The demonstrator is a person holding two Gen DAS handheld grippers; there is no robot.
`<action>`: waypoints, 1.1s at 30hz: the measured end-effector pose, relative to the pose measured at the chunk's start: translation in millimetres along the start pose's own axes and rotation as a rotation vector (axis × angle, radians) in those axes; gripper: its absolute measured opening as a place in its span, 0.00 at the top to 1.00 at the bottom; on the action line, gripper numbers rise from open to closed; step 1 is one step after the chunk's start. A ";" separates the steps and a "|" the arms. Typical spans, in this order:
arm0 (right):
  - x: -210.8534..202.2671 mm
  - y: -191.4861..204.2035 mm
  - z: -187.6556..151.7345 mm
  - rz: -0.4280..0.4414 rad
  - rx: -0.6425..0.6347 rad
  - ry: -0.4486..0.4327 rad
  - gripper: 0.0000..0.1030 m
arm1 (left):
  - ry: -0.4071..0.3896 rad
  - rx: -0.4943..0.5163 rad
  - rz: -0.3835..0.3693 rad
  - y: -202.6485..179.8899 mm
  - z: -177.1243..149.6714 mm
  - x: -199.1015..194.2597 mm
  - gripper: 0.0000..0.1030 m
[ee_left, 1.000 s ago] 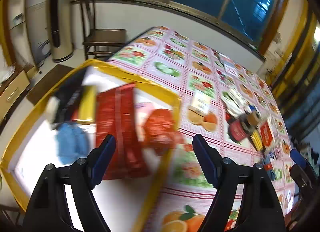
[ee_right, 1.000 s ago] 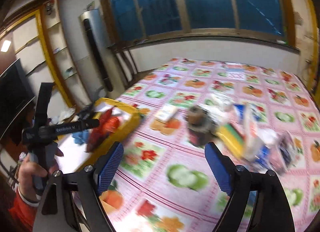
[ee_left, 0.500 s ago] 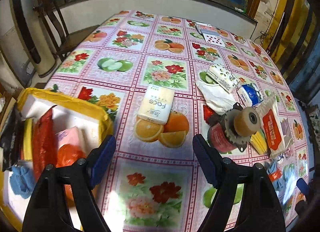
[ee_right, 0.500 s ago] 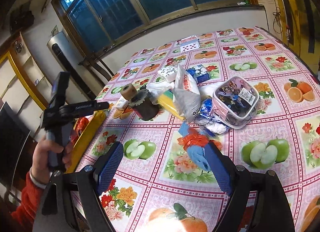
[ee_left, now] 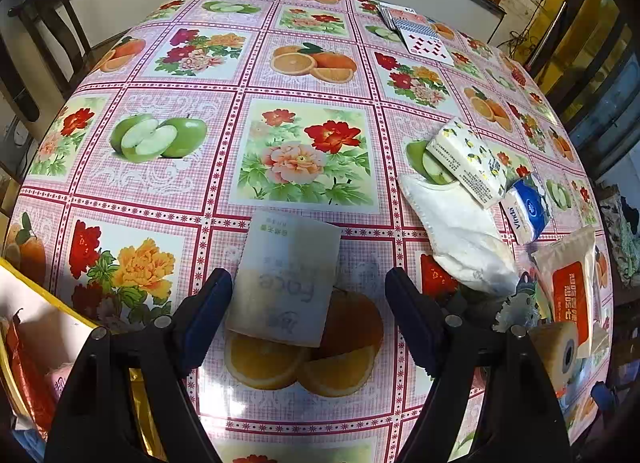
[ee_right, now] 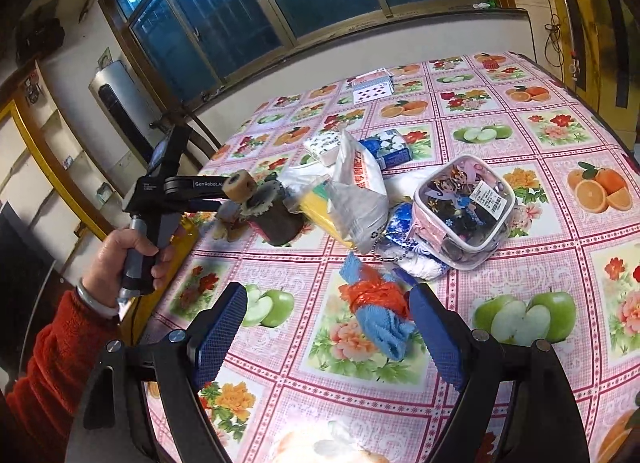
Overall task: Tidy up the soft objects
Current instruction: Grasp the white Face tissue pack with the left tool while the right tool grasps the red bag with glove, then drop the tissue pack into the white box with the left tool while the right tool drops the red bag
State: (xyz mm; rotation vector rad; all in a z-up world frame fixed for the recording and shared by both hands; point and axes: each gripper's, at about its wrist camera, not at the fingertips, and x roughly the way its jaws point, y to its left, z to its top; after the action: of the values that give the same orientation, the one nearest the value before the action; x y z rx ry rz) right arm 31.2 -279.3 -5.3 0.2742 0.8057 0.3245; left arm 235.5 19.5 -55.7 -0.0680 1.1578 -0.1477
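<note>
At your far left the yellow-rimmed white tray already holds a few sorted items, including a red foil packet, while most soft things still wait on the fruit-print table. Your left tongs gape open around the pale rectangular tissue pack, not yet gripping it. Your right tongs are open too, straddling the blue towel roll banded in orange; behind it, a brown toy roller and a clear zip pouch crowd the white tissue packs, judging by the clutter.

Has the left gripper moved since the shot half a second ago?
Yes. The left gripper has advanced toward the white tissue pack, which now lies between its open fingers; the printed oranges beneath the pack were well ahead of the fingertips before.
</note>
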 end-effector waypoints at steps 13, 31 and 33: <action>65.1 -8.0 -2.6 -0.125 -0.105 0.183 0.34 | 0.027 0.012 -0.024 -2.5 3.6 10.4 0.23; 44.6 3.4 -20.1 -0.051 -0.062 0.143 0.61 | 0.005 -0.047 0.011 11.5 -20.1 -10.8 0.58; 38.7 7.7 -20.1 -0.033 -0.060 0.134 0.61 | -0.012 -0.059 -0.001 13.1 -24.5 -20.5 0.58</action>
State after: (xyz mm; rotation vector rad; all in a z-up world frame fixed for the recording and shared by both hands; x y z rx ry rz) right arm 40.0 -255.1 -41.3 0.1841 0.9297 0.3379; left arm 206.1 36.1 -48.6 -0.1218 1.1500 -0.1133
